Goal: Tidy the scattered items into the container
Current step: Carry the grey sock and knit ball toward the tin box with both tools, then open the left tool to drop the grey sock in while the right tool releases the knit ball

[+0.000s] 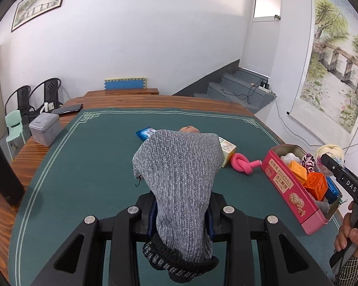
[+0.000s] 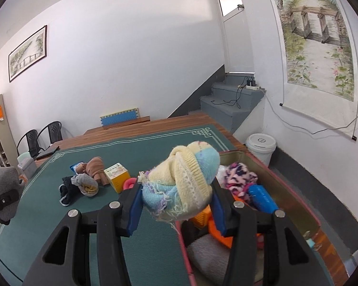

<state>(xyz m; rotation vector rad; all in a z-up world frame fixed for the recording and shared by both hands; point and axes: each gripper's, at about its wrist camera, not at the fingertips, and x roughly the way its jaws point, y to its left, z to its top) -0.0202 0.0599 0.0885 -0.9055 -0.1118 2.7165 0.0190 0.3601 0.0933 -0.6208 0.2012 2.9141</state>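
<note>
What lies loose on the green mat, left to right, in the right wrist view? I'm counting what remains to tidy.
Dark sock → grey and yellow sock bundle → brown sock → yellow box → pink foam knot, mostly hidden behind the right gripper.

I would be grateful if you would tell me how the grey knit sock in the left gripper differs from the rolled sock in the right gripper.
The grey sock is one speckled colour with a dark cuff; the rolled sock is pastel yellow and blue with frayed threads. The grey sock hangs unrolled over the green mat; the rolled sock is bundled at the edge of the pink tin. Both are knitted and clamped between fingers.
</note>
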